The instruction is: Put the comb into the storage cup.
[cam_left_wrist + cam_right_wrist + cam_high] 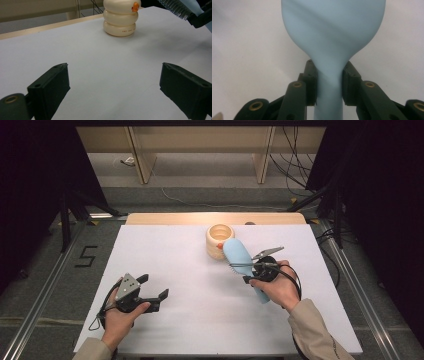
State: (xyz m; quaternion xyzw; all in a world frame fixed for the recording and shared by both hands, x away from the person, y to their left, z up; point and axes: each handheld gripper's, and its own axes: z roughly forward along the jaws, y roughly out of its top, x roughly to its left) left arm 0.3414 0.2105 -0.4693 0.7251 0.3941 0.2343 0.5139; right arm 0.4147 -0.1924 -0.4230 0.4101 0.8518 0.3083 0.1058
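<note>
The fingers of the right gripper are clamped on the neck of a pale blue brush, which is held right of centre in the high view, its head lifted against a cream ringed holder just above. The left gripper, at lower left, is seen with jaws spread wide and nothing between them. A slip could be expected: the smooth, tapering handle may twist in the pads, or the light holder may be knocked over if the brush head is pushed against its rim. The work is set on a white table, and a grey floor with cables and dark stands is seen beyond.
</note>
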